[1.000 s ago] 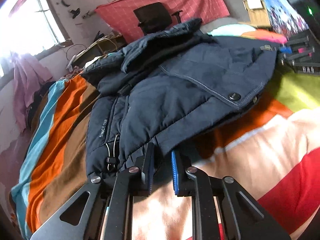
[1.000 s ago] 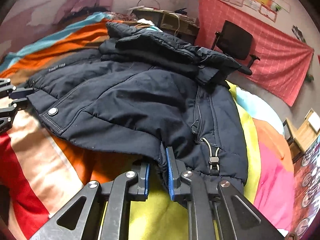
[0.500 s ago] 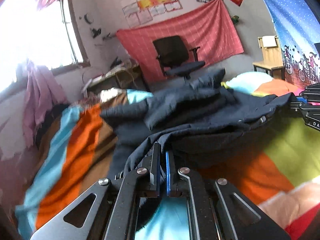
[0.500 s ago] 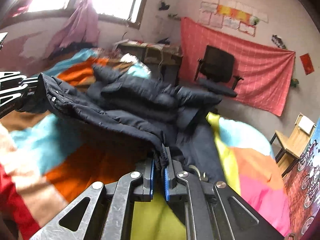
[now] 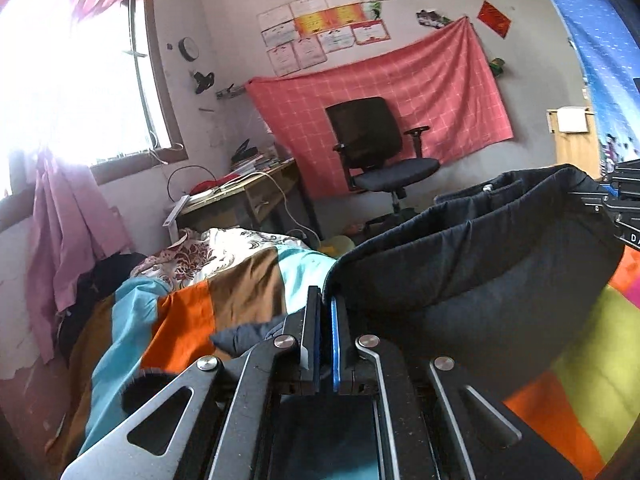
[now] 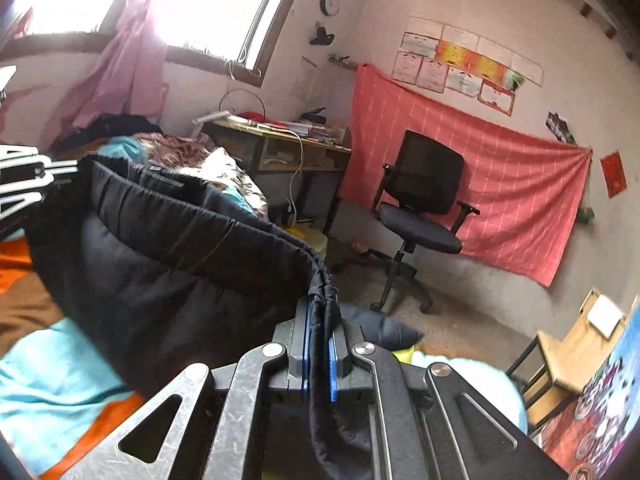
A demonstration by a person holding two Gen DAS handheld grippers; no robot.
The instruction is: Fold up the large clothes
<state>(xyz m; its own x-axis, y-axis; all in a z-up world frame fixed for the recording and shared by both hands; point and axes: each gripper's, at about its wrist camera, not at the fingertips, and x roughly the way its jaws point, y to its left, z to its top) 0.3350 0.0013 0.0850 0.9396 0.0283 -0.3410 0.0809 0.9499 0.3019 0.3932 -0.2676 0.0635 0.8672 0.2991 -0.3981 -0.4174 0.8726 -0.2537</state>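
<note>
A dark navy padded jacket (image 5: 472,272) hangs in the air above the bed, its hem stretched between my two grippers. My left gripper (image 5: 325,308) is shut on one end of the hem. My right gripper (image 6: 320,316) is shut on the other end, with bunched hem cloth between its blue pads. The jacket (image 6: 168,248) sags in a curve between them, its lining side facing the cameras. In the left wrist view the right gripper (image 5: 624,208) shows at the right edge; in the right wrist view the left gripper (image 6: 20,188) shows at the left edge.
Below lies a bed with a striped, many-coloured blanket (image 5: 180,320). A black office chair (image 5: 380,160) stands before a red cloth on the wall. A cluttered desk (image 5: 240,196) sits under the window. A wooden chair (image 6: 576,348) stands at right.
Both grippers shut on the jacket's hem and lifted it off the bed. The jacket, flat on the blanket a second ago, now hangs raised between them, and both cameras tilted up toward the room.
</note>
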